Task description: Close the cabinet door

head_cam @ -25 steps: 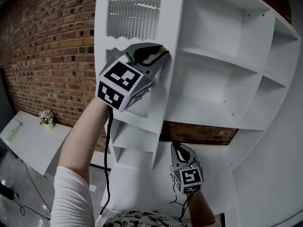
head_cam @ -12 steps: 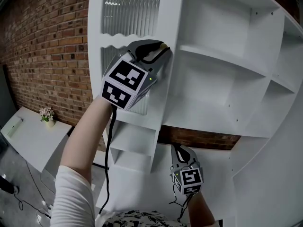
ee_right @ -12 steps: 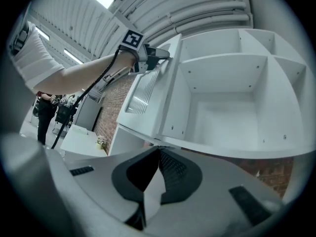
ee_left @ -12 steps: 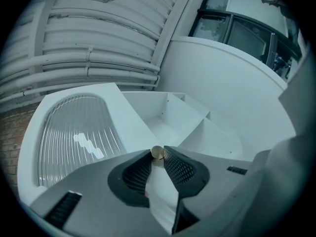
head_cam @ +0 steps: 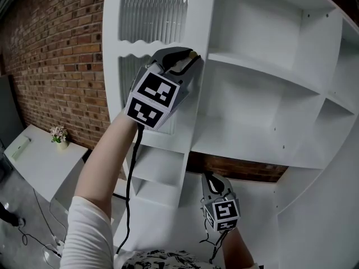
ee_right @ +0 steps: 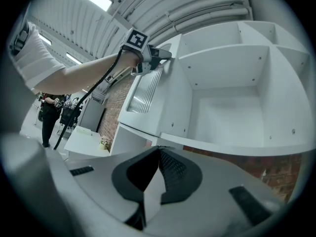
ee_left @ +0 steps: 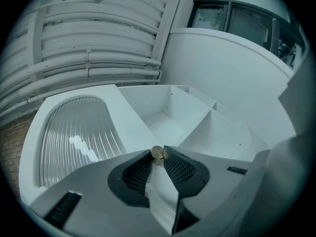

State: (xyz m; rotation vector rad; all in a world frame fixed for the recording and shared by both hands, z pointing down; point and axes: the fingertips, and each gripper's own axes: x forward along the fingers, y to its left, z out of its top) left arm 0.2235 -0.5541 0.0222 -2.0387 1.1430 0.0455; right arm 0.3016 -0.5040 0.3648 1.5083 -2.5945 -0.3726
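The white cabinet door (head_cam: 197, 21), with ribbed glass panels (head_cam: 152, 13), stands open at the left of the open shelves (head_cam: 263, 72). My left gripper (head_cam: 189, 60) is shut on the door's free edge, right at the small brass knob (head_cam: 194, 54). In the left gripper view the door edge (ee_left: 160, 191) lies between the pads and the knob (ee_left: 157, 152) sits at the tips. My right gripper (head_cam: 210, 178) hangs low below the shelves, shut and holding nothing. In the right gripper view its tips (ee_right: 159, 152) meet, and the door (ee_right: 145, 90) shows beyond.
A brick wall (head_cam: 56, 66) runs behind and to the left. A white side table (head_cam: 33, 167) with a small flower pot (head_cam: 59, 134) stands at lower left. A cable (head_cam: 130, 195) hangs from the left gripper. A person (ee_right: 49, 117) stands far off.
My left arm has shifted a little toward the cabinet, still clamped on the door edge, and the door has turned slightly with it. The right gripper has barely moved.
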